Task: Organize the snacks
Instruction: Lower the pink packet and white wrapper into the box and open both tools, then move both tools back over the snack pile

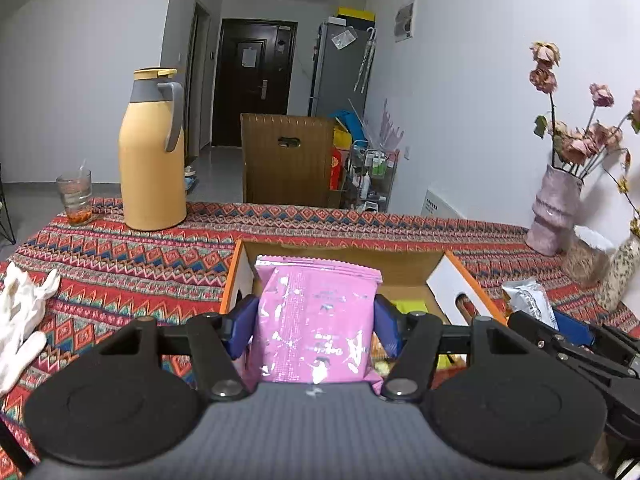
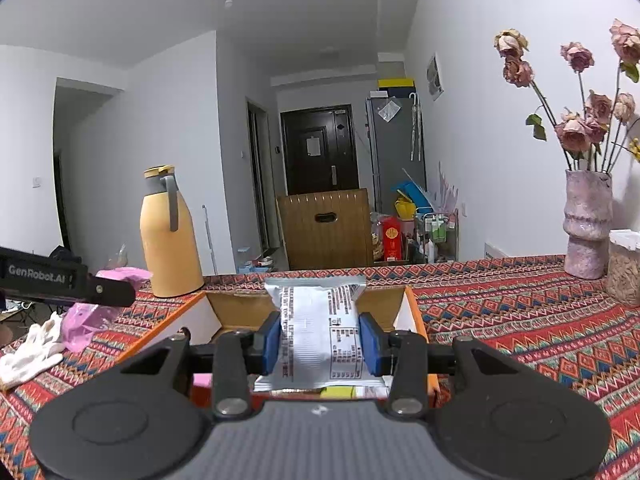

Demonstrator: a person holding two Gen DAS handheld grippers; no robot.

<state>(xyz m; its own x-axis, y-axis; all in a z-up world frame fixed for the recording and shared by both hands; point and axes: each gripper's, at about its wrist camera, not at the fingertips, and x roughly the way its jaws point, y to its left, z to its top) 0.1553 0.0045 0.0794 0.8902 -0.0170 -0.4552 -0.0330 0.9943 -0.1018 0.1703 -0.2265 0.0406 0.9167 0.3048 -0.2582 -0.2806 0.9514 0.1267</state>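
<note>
My left gripper (image 1: pixel 316 330) is shut on a pink snack packet (image 1: pixel 316 320), its blue pads pressing both sides, held upright above an open cardboard box (image 1: pixel 400 264) with orange edges. Yellow and orange snacks (image 1: pixel 412 306) lie inside the box. My right gripper (image 2: pixel 320 342) is shut on a white-and-silver snack packet (image 2: pixel 316 328) above the same box (image 2: pixel 384 304). In the left wrist view that silver packet (image 1: pixel 528 300) and the right gripper (image 1: pixel 560 328) show at the right. In the right wrist view the left gripper's arm (image 2: pixel 60 276) and pink packet (image 2: pixel 86 320) appear at the left.
A patterned red tablecloth (image 1: pixel 140 260) covers the table. On it stand a yellow thermos jug (image 1: pixel 152 152), a glass (image 1: pixel 76 198), a pink vase with dried roses (image 1: pixel 554 208), two jars (image 1: pixel 588 256) and white gloves (image 1: pixel 20 312). A brown chair back (image 1: pixel 288 160) stands beyond the far edge.
</note>
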